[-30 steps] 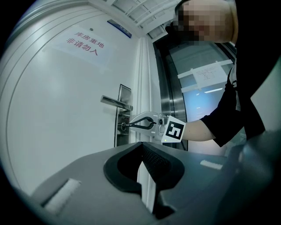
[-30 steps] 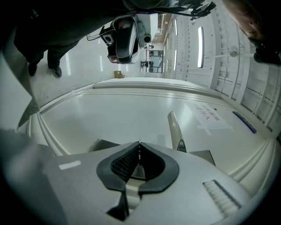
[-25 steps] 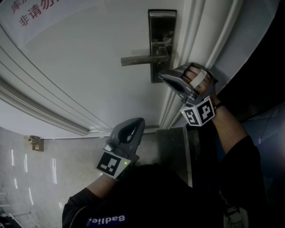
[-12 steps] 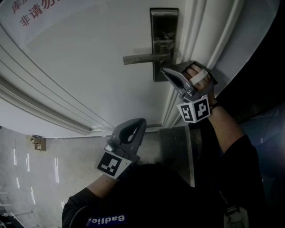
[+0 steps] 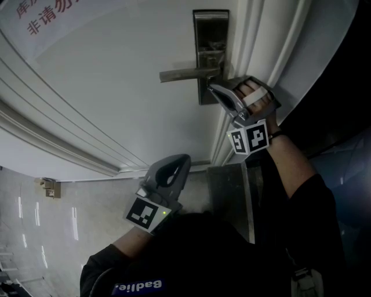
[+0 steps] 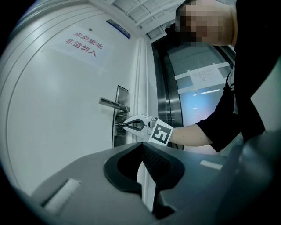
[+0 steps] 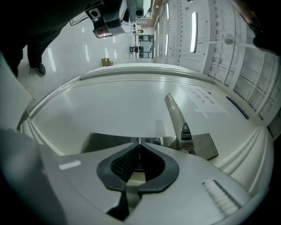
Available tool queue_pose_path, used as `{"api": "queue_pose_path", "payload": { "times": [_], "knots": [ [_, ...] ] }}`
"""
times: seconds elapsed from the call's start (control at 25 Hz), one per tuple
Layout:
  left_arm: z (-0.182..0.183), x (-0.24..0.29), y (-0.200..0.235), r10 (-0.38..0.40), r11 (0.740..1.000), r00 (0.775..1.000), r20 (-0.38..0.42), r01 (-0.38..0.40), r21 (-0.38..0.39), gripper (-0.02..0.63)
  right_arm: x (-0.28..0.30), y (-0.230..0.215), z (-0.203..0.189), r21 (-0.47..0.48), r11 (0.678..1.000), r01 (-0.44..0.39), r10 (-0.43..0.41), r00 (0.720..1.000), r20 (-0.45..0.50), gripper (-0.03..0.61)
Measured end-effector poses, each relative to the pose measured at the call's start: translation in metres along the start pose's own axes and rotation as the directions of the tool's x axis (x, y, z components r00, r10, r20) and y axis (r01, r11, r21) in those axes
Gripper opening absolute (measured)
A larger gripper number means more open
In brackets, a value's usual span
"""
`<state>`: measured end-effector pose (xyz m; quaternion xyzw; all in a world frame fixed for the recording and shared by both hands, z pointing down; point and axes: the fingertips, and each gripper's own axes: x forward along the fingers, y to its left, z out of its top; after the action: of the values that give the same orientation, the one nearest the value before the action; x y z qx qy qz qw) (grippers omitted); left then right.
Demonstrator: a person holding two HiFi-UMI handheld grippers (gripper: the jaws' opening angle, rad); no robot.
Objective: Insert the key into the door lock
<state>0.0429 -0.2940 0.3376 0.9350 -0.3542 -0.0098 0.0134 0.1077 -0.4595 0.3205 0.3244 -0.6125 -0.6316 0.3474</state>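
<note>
Key (image 6: 118,125) pinched in right hand-held gripper (image 5: 212,88), looks right at lock (image 5: 210,35). Keep it level, push straight, no twisting. Left hand-held gripper (image 6: 141,146) pressed together, empty.

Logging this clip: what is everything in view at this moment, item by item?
door: one, white, fills the upper part of the head view
sign: one, white with red characters, on the door
lock plate: one, dark metal, near the door's edge
lever handle: one, metal, on the lock plate
key: one, small and dark, at the lock plate below the handle
floor: light glossy tiles, below the door
right gripper: one, grey, shut on the key at the lock
left gripper: one, grey, shut, nothing in it, held back low by the door's foot
sleeves: two, black, on the person's arms
</note>
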Motion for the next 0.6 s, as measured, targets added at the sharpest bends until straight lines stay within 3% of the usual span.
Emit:
{"api": "queue_pose_path", "payload": {
  "times": [0.48,0.6],
  "knots": [
    [0.007,-0.014,-0.011,-0.012,1.0,0.999,0.03,0.012,0.006,0.015,0.004,0.002,-0.003,-0.032,0.999,-0.005,0.003,0.999,-0.051,0.015],
    [0.008,-0.02,-0.012,-0.006,1.0,0.999,0.033,0.006,0.006,0.015,0.004,0.004,0.0,-0.043,0.999,-0.013,0.01,0.998,-0.057,0.07]
  ]
}}
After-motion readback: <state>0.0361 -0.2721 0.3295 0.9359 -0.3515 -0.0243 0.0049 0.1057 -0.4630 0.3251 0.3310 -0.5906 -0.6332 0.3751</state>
